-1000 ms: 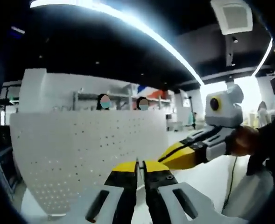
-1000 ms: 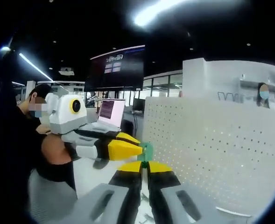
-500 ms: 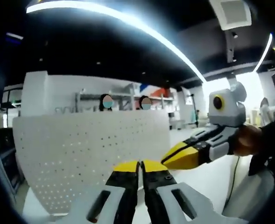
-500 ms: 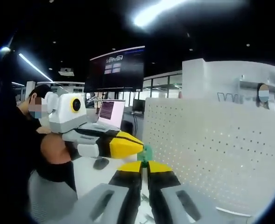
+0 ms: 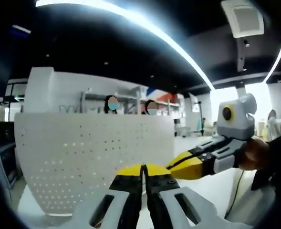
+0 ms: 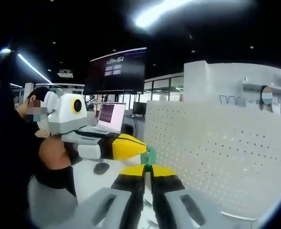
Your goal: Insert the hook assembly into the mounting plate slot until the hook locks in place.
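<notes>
Nearby, white pegboard [image 6: 221,152], open laptop [image 6: 109,117], wall screen [image 6: 115,70].

The right gripper [image 6: 147,170] rises from the bottom edge with its yellow-tipped jaws pressed together on a small green hook piece [image 6: 151,155] that sticks up just above them. The left gripper [image 6: 142,148] reaches in from the left, its yellow tip touching or just beside that green piece, held by a hand [image 6: 52,153]. A white pegboard [image 6: 221,157] stands upright at right, and an open laptop [image 6: 109,116] sits behind, below a dark wall screen [image 6: 116,70].
</notes>
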Available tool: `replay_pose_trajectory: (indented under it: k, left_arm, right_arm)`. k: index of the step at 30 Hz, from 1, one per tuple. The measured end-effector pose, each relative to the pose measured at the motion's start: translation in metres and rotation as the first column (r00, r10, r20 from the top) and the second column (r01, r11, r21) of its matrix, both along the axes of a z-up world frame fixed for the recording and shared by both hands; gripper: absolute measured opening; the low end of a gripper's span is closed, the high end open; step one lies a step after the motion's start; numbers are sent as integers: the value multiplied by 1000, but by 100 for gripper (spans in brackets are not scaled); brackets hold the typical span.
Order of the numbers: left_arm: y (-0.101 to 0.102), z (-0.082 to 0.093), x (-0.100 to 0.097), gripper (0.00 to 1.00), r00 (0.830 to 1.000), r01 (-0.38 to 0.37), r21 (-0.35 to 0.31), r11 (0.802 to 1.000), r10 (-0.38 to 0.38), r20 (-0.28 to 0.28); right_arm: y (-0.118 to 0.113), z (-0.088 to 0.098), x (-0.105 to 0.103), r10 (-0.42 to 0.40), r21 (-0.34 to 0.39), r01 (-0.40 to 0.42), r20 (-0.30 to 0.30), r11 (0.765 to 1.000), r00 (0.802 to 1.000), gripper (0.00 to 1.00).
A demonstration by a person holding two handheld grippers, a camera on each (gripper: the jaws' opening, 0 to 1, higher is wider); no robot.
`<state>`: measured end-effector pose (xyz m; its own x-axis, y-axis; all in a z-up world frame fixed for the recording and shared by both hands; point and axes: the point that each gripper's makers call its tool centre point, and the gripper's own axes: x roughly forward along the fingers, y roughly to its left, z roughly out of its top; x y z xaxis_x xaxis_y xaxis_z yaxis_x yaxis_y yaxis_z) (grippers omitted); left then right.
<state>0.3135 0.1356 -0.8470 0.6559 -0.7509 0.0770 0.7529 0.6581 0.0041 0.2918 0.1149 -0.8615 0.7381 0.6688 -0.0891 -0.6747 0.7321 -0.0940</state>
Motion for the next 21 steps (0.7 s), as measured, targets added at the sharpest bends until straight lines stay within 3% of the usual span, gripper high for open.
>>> replay_pose_trajectory:
  k: [8,12,21]
  left_arm:
    - [0,3,1,1,1000,-9,-40,999,8,-21]
    - [1,4,5,1,998,-8,-93,996,2,-69]
    - [0,3,2,1,996,-3,-110,994,-7,-90]
  right_arm:
    - [-1,4,2,-26,-1,26,26,1000,999,2]
    - [-2,7,3,-34,-2,34,41,999,999,2]
    - [1,7,5,-33,-26,34,63,999,997,2]
